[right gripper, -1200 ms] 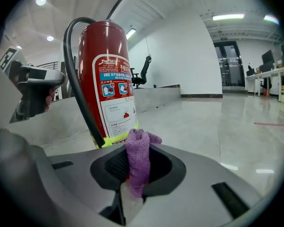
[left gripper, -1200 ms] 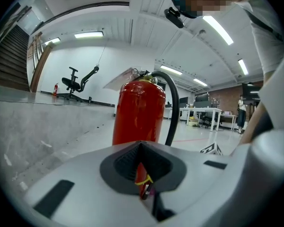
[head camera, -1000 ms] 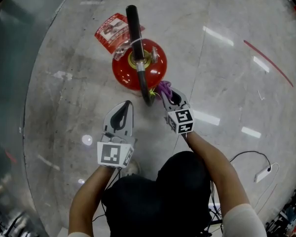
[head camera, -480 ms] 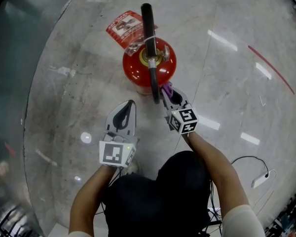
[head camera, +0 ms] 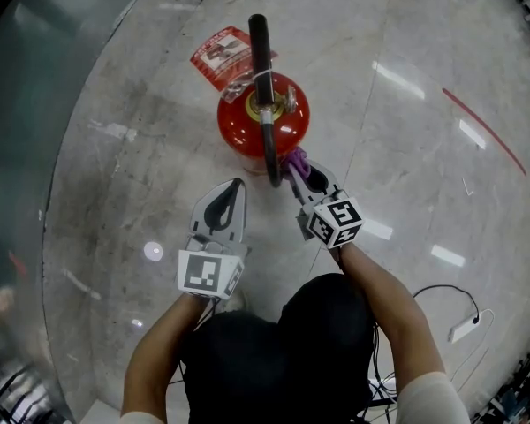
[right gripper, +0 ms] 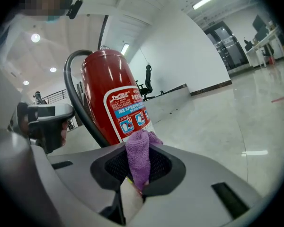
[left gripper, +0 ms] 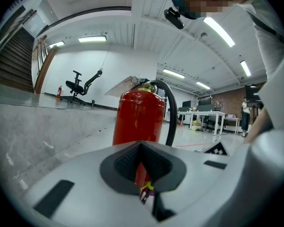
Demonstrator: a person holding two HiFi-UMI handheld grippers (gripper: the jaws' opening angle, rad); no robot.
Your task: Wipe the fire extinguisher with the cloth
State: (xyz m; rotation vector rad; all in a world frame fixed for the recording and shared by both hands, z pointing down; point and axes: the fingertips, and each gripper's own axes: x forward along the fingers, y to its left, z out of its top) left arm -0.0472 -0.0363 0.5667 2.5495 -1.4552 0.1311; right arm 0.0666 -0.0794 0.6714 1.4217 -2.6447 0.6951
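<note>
Right claw (head camera: 302,174) clamps the purple cloth (right gripper: 138,156) beside the fire extinguisher (head camera: 263,124) on glossy grey floor (head camera: 406,157); left claw (head camera: 230,189) closed, empty.

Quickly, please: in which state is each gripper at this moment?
Left gripper: closed, holding nothing.
Right gripper: closed on the purple cloth, close to the fire extinguisher.

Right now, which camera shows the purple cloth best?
The right gripper view: the purple cloth stands close up, pinched by the right gripper before the fire extinguisher. The head view shows only a small purple tuft at the jaw tips. The left gripper view shows no clear cloth.
</note>
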